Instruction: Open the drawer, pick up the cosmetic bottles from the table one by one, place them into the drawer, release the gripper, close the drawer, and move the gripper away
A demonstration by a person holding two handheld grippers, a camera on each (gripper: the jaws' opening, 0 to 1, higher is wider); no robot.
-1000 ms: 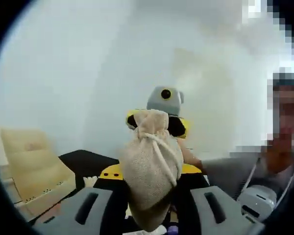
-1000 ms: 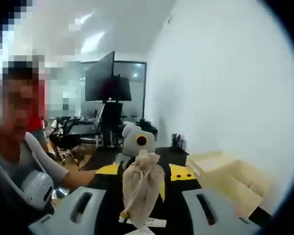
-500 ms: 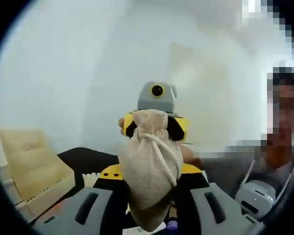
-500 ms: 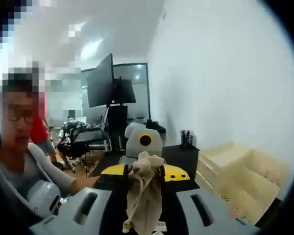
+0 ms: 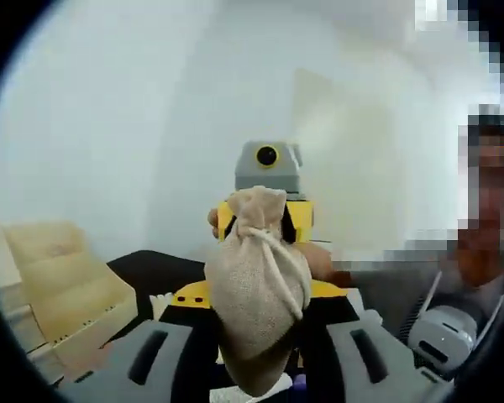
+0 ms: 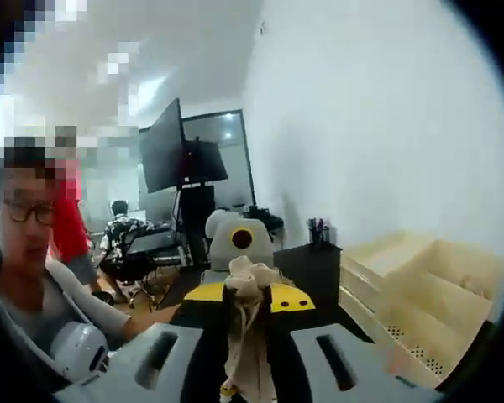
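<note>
The left gripper (image 5: 256, 382) is being held up, its two grey fingers (image 5: 143, 361) closing on a small cloth bag (image 5: 256, 281) that is standing up between them. The right gripper (image 6: 248, 382) is facing it from just beyond, its fingers (image 6: 328, 365) pinching the same bag (image 6: 248, 336) from the opposite side. Each gripper is showing in the other's view, close behind the bag. The person's grey-sleeved arm (image 6: 76, 298) is reaching toward the left gripper, and a hand (image 5: 315, 260) is wrapping round the right one.

Black table (image 6: 315, 262): pen cup (image 6: 317, 232) on far edge; pale wooden drawer unit (image 6: 420, 290) beside.
</note>
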